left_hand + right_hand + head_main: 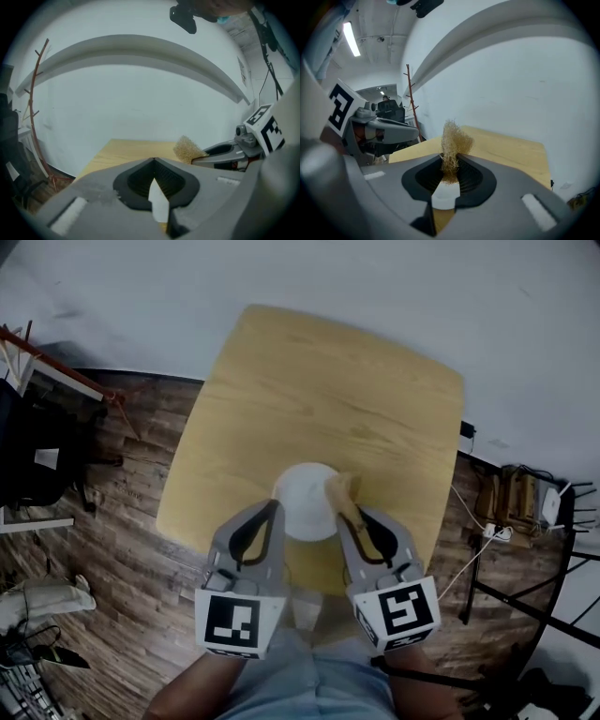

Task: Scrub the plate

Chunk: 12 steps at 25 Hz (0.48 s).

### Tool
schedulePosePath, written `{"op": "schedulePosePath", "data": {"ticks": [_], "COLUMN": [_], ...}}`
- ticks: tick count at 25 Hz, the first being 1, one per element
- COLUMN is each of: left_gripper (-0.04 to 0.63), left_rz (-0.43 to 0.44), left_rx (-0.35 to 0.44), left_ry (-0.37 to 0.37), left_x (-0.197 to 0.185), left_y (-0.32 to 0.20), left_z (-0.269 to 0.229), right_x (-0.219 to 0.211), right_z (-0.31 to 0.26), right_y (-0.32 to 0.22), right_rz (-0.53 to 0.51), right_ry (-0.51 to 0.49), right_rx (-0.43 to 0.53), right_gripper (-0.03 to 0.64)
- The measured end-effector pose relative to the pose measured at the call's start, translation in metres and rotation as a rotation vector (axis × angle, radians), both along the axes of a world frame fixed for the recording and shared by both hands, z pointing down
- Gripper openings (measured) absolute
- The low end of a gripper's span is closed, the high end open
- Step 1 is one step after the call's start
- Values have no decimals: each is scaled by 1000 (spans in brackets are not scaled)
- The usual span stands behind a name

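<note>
A white plate [305,498] is at the near edge of the light wooden table [319,390], just in front of the person. The left hand-held gripper [274,507] reaches in from the left, and its jaws are clamped on the plate's left rim. In the left gripper view the rim shows as a thin white sliver standing edge-on between the dark jaw pads.

The right hand-held gripper [349,512] comes in from the right, its jaws squeezed on a tan, fibrous scrubber [454,140]. The tuft sticks out past the jaw tips. In the head view the scrubber lies at the plate's right edge, but whether it touches the surface cannot be told. In the right gripper view part of the plate shows white just below the gripped fibres.

The two hand-held grippers sit close together, side by side, marker cubes toward the person. Dark plank floor [122,521] surrounds the table, and a pale wall [375,287] stands behind it
</note>
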<state>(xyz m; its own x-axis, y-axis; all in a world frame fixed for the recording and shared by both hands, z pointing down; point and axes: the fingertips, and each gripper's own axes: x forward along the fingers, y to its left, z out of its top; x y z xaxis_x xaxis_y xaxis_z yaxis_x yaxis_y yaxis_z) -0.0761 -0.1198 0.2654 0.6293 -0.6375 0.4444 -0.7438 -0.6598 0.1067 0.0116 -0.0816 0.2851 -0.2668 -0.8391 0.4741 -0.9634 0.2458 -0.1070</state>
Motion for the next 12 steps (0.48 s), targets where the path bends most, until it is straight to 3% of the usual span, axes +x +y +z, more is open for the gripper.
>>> {"op": "schedulePosePath", "data": {"ticks": [12], "left_gripper": [20], "left_rz": [50], "left_rx": [-216], "left_ry": [-17], "left_x": [-17], "left_y": [-13], "left_z": [98], "right_x": [-20], "right_z": [113], "right_y": [8], "right_rz": [74], "right_ry": [-6], "right_rx": [-219], "right_gripper": [72]}}
